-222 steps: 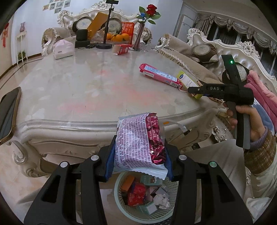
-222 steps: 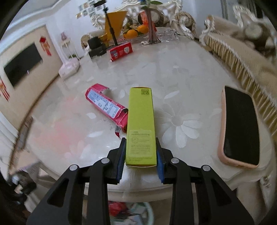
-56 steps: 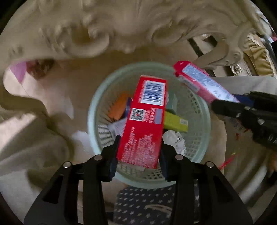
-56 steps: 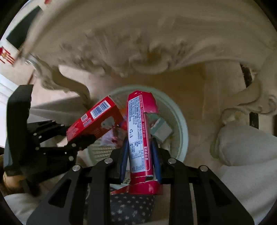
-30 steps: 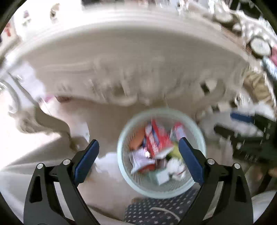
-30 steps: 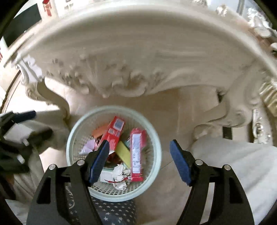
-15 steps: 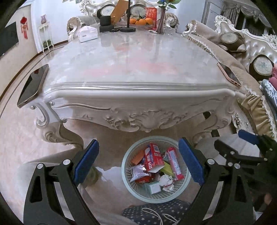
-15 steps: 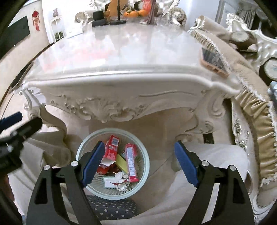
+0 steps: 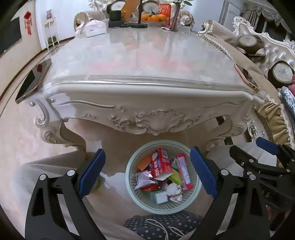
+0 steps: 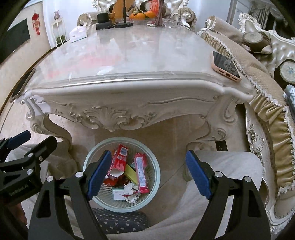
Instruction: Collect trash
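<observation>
A pale green round basket [image 9: 196, 192] [image 10: 156, 177] stands on the floor in front of the ornate marble table [image 9: 147, 61] [image 10: 132, 55]. In it lie a red box [image 9: 161, 164] [image 10: 119, 158], a long pink-red packet [image 9: 183, 170] [image 10: 141, 169], a yellow-green box [image 9: 174, 178] [image 10: 131, 174], crumpled paper [image 9: 174, 191] and other wrappers. My left gripper [image 9: 147, 173] is open and empty above the basket. My right gripper [image 10: 148, 172] is open and empty above it too; it also shows at the right of the left wrist view [image 9: 258, 157].
A pink-cased phone [image 10: 225, 66] [image 9: 247, 77] lies at the table's right front corner, a dark phone [image 9: 34, 81] at its left edge. Oranges [image 9: 153, 17], a white tissue box [image 9: 95, 27] and a stand sit at the far end. Sofas stand to the right.
Both grippers let the red box and the pink-red packet drop into the basket, opened wide, then rose and drew back so the table top is in view.
</observation>
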The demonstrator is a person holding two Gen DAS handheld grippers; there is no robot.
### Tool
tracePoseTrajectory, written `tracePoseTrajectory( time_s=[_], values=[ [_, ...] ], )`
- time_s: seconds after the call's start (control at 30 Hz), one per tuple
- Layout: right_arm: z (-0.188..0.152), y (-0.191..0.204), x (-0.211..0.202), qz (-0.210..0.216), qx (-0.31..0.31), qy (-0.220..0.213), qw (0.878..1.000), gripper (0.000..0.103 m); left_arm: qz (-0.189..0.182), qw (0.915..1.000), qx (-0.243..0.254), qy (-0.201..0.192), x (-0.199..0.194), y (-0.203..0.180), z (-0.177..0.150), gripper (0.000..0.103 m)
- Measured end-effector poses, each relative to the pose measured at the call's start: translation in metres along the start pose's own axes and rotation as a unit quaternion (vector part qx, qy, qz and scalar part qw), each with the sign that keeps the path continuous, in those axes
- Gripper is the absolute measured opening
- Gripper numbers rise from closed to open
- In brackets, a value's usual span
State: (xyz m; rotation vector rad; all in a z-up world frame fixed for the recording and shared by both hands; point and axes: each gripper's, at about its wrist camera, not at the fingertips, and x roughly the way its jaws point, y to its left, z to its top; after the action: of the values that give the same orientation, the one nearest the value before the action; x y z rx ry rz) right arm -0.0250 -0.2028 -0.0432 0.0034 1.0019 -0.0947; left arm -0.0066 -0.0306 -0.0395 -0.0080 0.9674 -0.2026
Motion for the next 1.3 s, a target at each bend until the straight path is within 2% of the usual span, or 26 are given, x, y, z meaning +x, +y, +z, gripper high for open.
tracePoseTrajectory(
  time_s=[0.2,0.53,1.3],
  values=[
    [0.0,0.003,0.005,0.002,-0.003,0.006,1.0,0.078,0.022,0.9997,0.01,0.008,0.006,-0.003,-0.001,0.09],
    [-0.001,0.006,0.012,0.007,-0.002,0.016,1.0,0.078,0.013,0.9998,0.002,0.017,0.01,0.0,-0.004,0.09],
    [-0.001,0.004,0.019,0.013,0.001,0.021,1.0,0.078,0.042,0.9986,0.011,0.029,0.018,-0.004,-0.003,0.09]
  ],
)
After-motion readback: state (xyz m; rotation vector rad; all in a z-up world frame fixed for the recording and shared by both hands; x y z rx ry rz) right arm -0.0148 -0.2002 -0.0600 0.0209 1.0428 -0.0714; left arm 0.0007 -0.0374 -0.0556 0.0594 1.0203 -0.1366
